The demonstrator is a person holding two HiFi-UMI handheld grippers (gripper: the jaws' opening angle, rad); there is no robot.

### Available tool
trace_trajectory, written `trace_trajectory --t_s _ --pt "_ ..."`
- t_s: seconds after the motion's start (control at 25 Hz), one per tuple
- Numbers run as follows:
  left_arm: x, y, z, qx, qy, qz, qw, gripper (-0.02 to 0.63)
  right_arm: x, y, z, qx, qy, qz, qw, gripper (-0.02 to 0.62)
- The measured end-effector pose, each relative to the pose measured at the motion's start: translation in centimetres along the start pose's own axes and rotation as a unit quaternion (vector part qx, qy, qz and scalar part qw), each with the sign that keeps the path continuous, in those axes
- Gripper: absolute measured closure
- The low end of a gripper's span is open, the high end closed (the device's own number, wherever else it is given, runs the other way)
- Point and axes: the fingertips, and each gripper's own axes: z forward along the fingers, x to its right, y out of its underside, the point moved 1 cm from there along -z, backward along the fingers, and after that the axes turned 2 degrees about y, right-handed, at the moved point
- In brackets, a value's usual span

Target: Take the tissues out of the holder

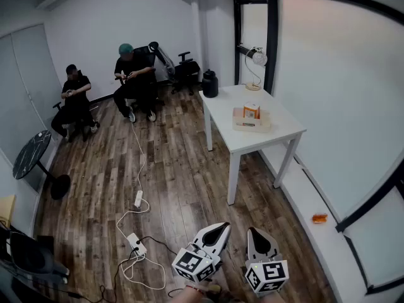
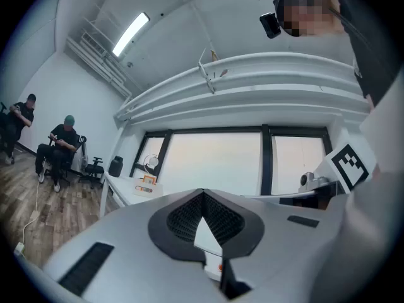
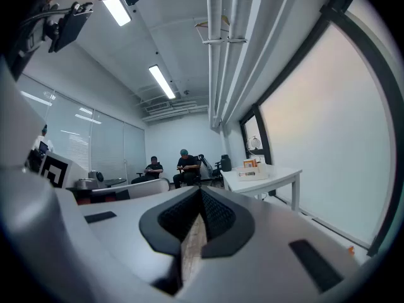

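A beige holder (image 1: pixel 251 125) stands on the white table (image 1: pixel 278 131) across the room, with an orange-and-white tissue pack (image 1: pixel 251 111) upright in it. The same holder (image 2: pixel 146 185) shows small and far off in the left gripper view, and the holder (image 3: pixel 252 172) is also distant in the right gripper view. My left gripper (image 1: pixel 222 226) and right gripper (image 1: pixel 254 231) hang side by side at the bottom of the head view, well short of the table. Both are shut with nothing between their jaws. The left gripper (image 2: pixel 202 194) and right gripper (image 3: pixel 201 191) each show their tips meeting.
Two people sit on chairs at the far left wall (image 1: pixel 129 74). A power strip and cables (image 1: pixel 136 242) lie on the wooden floor ahead of me. A desk lamp (image 1: pixel 255 57) and a black jug (image 1: pixel 210 84) are at the table's far end. A round black table (image 1: pixel 31 153) stands at the left.
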Motion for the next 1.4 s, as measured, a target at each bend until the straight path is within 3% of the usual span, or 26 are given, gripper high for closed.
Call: trace_trajectory --t_s 0.72,1.4 --pt "0.9 0.4 1.2 0.011 -0.008 -0.006 0.9999 0.604 1.8 0.1 -0.4 -0.005 -0.022 0.002 1.0 0.589" --pt "-7.1 -0.4 11.5 0.027 0.001 -0.008 0.9996 0.604 7.4 -2.0 10.6 -0.005 -0.017 -0.012 1.0 0.589"
